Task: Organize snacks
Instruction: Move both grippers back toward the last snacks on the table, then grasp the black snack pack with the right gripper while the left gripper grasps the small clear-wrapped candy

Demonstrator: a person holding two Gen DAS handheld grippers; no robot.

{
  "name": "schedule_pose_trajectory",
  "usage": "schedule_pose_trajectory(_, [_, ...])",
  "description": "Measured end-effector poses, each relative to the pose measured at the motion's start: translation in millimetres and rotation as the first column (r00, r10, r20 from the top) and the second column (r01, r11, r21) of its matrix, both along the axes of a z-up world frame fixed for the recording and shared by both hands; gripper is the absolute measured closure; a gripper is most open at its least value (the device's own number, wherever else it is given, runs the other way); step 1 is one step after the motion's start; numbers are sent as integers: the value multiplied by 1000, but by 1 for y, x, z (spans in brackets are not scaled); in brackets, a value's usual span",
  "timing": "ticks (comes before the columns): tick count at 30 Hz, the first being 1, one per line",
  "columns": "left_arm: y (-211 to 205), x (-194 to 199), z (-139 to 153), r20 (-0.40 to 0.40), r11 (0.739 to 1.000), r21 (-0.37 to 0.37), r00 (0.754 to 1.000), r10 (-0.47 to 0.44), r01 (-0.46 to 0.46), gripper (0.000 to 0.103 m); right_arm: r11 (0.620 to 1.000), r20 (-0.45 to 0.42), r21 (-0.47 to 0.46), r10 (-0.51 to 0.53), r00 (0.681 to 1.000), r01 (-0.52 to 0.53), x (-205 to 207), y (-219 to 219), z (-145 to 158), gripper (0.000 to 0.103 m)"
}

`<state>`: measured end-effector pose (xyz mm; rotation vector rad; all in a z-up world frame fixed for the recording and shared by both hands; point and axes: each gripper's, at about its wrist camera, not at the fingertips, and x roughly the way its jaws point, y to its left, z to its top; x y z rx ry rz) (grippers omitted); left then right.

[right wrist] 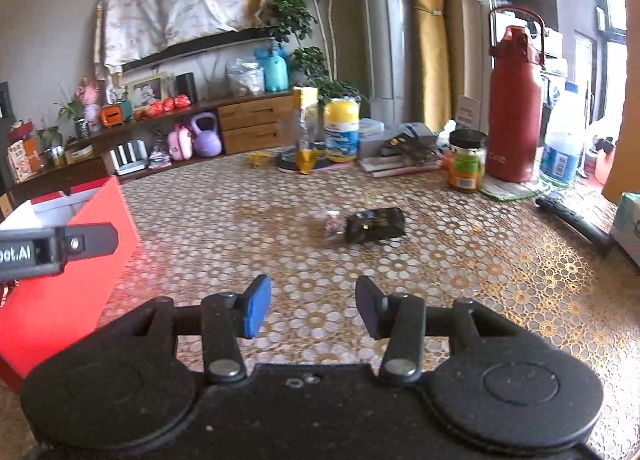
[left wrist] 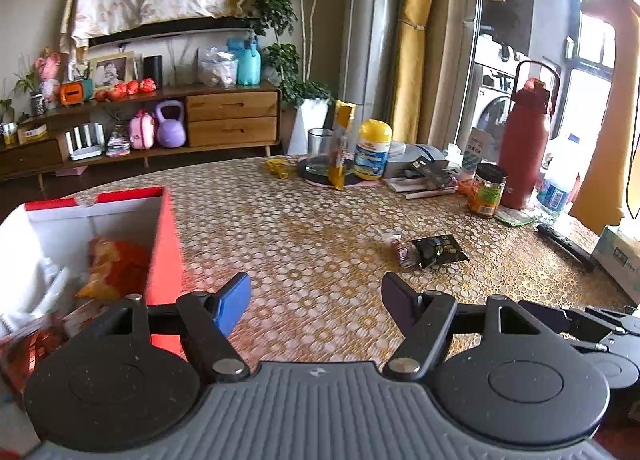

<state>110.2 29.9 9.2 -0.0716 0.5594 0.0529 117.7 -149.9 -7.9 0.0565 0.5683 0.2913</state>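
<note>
A living room with a low wooden cabinet [left wrist: 232,117] along the back wall lies behind a counter [left wrist: 304,219] covered by a cloth with gold and white circles. On the counter, two small snack packets lie side by side and touching: a black packet [left wrist: 438,250] and a clear reddish packet [left wrist: 398,250] on its left. They are ahead of the left hand-held gripper [left wrist: 316,302] and a little to its right, well apart from its tips. Its jaws stand wide open and hold nothing. The right hand-held gripper [right wrist: 314,306] is also open and empty, with a narrower gap, and the same packets lie ahead of it, slightly to the right, not touched.

A red box [left wrist: 164,244] stands at the left edge of the counter. Only the left view looks into it: orange snack bags [left wrist: 116,268] lie inside. The right view shows only its outer red wall, and in front of it a part of the other gripper. At the far right stands a tall red bottle [right wrist: 514,115], beside a jar [right wrist: 466,165].
</note>
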Motion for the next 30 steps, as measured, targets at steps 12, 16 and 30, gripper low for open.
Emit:
schedule_pose_trajectory(12, [-34,68,-18,-56,998,10,996,-67,68,31,999,-33,-3,-54,998,54,50,-28,-15,57])
schedule_pose_trajectory(16, [-43,87,-24,-72,996,16,994,-82,83,31,997,-39,-11,-71,997,71,68,-35,-20,57])
schedule_pose_trajectory(30, [-43,152,-45,-109,998,12,992,-66,68,31,995,-99,9,-94,991,95,153,-31,-37,51])
